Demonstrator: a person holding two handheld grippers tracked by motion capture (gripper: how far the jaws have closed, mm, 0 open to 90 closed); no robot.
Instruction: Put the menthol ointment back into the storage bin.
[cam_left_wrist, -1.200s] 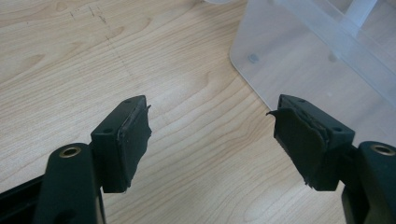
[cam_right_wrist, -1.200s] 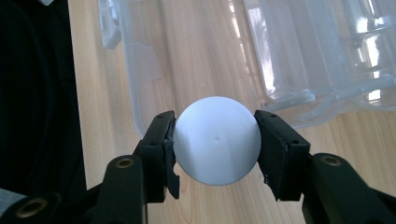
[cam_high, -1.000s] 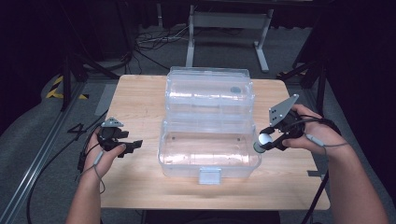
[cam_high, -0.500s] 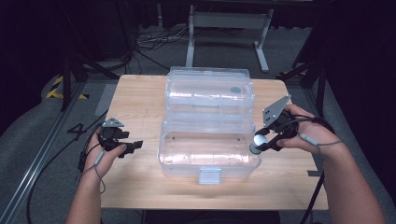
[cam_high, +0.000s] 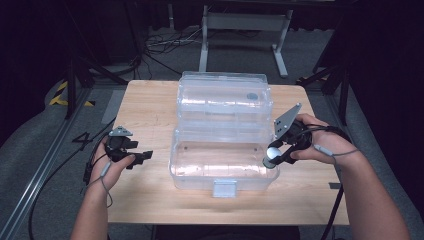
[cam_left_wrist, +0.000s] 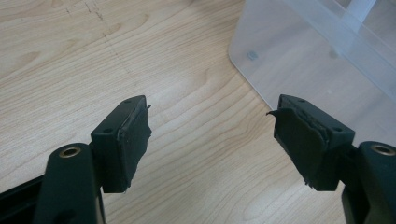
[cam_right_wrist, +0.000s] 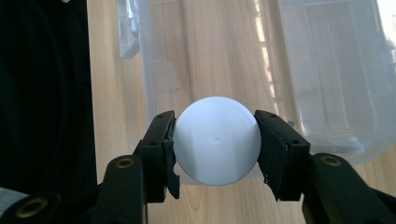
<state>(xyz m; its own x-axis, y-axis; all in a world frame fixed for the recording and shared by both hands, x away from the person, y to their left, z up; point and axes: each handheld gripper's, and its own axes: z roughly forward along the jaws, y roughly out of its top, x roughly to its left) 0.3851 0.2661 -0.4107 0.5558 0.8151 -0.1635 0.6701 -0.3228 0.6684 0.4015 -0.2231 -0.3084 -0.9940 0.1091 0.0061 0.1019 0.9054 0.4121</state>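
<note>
A clear plastic box (cam_high: 222, 165) stands open in the middle of the wooden table (cam_high: 150, 110), its lid (cam_high: 225, 97) folded back behind it. My right gripper (cam_high: 272, 156) is shut on a white ball (cam_high: 273, 153) and holds it over the box's right rim. In the right gripper view the ball (cam_right_wrist: 217, 140) sits squeezed between both pads, with the box (cam_right_wrist: 327, 93) below it. My left gripper (cam_high: 142, 157) rests in the hand left of the box, open. In the left gripper view its jaws (cam_left_wrist: 212, 140) stand wide apart over bare wood, the box corner (cam_left_wrist: 280, 60) ahead.
A latch tab (cam_high: 224, 188) juts from the box's front wall near the table's front edge. Dark floor, cables (cam_high: 160, 45) and a metal stand (cam_high: 245, 25) lie beyond the table's far edge. Bare wood spreads left of the box.
The right gripper with the ball has shifted slightly left, from beside the box to over its right rim. The left gripper has stayed put.
</note>
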